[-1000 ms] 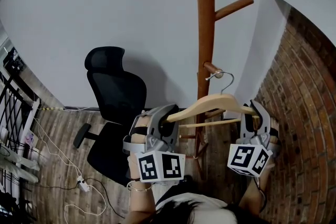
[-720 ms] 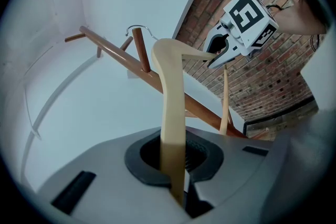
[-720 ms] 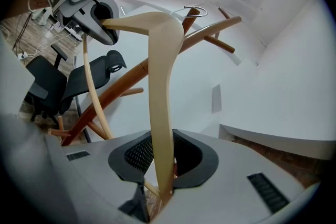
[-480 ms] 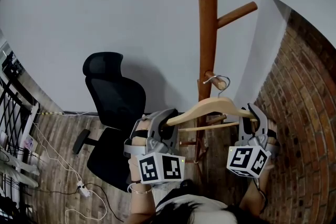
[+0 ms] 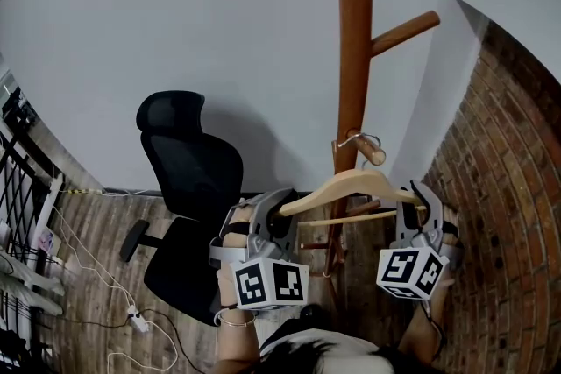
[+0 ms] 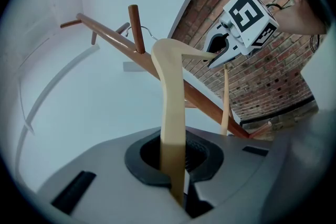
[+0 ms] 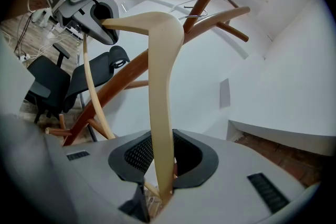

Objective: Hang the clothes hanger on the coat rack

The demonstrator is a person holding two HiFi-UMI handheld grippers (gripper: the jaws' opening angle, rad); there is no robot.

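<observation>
Since the earlier frame, the pale curved wooden clothes hanger [image 5: 351, 183] has been brought lower and closer to the tall brown wooden coat rack [image 5: 354, 57] at centre right of the frame. Its thin metal hook [image 5: 354, 137] now lies over the short lower peg [image 5: 370, 150]. One hanger end is pinched between the jaws of the left gripper [image 5: 279, 208], the other between those of the right gripper [image 5: 419, 199]. The hanger is held roughly level; it consists of a smooth arched shoulder bar with a thin rod beneath.

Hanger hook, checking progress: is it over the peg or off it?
Over it: the hanger hook loops round the peg in the head view. Whether it rests on it, cannot tell.
</observation>
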